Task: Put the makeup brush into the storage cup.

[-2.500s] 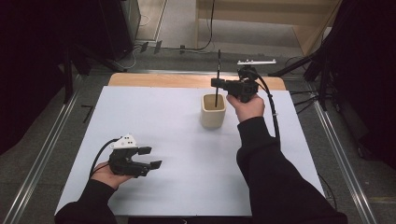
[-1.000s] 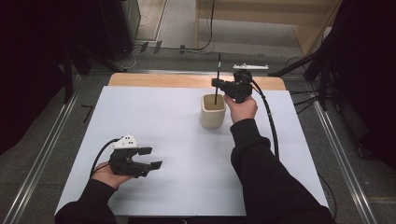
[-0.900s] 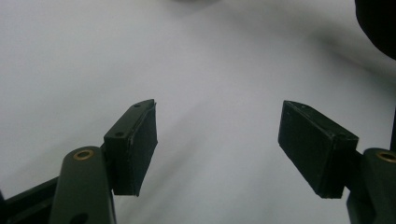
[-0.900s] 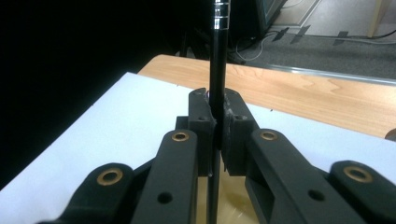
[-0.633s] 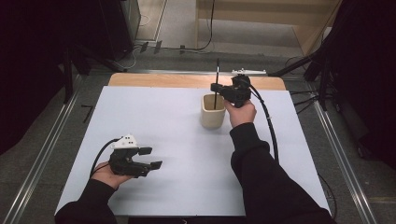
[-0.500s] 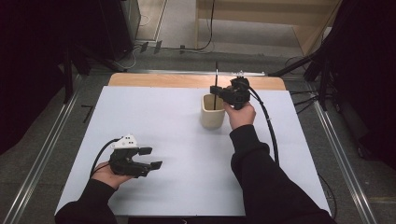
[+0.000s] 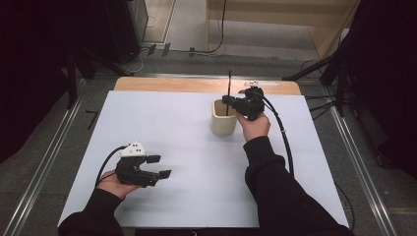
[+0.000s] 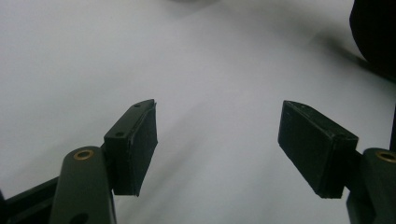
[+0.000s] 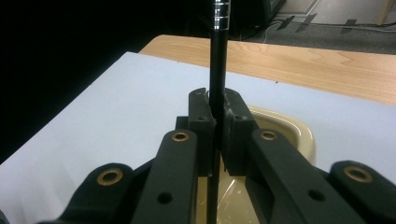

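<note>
Cup (image 7: 223, 118) sits far right on the table (image 7: 187, 128) (stick (image 7: 228, 91) inside).

Right tongs (image 9: 216, 122) clamp an upright black rod (image 9: 218, 60) above a cream cup (image 9: 292, 128) standing on the white surface (image 9: 93, 116).

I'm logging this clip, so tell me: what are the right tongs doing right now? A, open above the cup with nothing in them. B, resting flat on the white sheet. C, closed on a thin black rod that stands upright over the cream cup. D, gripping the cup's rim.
C: in the right gripper view the right tongs pinch the thin black rod, which stands upright over the cream cup.
</note>
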The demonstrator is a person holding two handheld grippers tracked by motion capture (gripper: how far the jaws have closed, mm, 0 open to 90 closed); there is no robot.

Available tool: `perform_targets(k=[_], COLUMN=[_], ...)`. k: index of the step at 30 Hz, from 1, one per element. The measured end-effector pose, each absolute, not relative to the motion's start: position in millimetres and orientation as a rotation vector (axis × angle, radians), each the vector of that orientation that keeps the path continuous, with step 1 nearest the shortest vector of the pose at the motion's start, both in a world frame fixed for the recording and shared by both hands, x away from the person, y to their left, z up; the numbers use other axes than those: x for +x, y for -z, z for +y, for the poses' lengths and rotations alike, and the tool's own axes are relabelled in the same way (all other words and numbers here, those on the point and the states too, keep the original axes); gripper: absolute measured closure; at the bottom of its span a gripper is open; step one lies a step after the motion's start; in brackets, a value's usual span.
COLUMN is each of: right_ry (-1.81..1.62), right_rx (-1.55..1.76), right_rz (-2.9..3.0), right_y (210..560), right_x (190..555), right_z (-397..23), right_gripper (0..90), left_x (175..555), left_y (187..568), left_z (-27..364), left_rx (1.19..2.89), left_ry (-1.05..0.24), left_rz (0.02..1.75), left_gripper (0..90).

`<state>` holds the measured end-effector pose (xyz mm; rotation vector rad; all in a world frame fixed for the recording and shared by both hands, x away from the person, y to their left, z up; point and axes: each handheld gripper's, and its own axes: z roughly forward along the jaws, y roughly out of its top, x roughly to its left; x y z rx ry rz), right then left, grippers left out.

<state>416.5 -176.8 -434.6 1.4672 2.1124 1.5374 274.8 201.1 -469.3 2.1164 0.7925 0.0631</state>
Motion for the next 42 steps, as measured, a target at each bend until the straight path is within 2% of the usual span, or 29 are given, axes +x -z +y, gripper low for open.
perform_targets(k=[2, 4, 5, 7, 9, 42], right_ry=[-1.537, -1.557, -1.557, -1.523, -1.503, -1.553], right_rx=[1.460, 1.433, 1.433, 1.368, 1.361, 1.313], right_rz=[2.117, 2.100, 2.100, 2.085, 2.091, 2.257], right_y=[433, 430, 430, 425, 424, 437], right_x=[416, 414, 414, 409, 408, 366], right_z=[-178, -178, -178, -178, -179, -197], right_gripper=[82.3, 59.0, 59.0, 36.4, 31.1, 30.1], left_x=[275, 275, 275, 275, 275, 277], left_y=[469, 469, 469, 469, 469, 470], left_z=[202, 202, 202, 202, 201, 201], left_rx=[2.113, 2.112, 2.112, 2.114, 2.115, 2.126], left_ry=[-0.060, -0.054, -0.054, -0.056, -0.060, -0.057], left_rz=[0.792, 0.790, 0.790, 0.791, 0.792, 0.787], left_gripper=[29.0, 29.1, 29.1, 29.2, 29.2, 28.6])
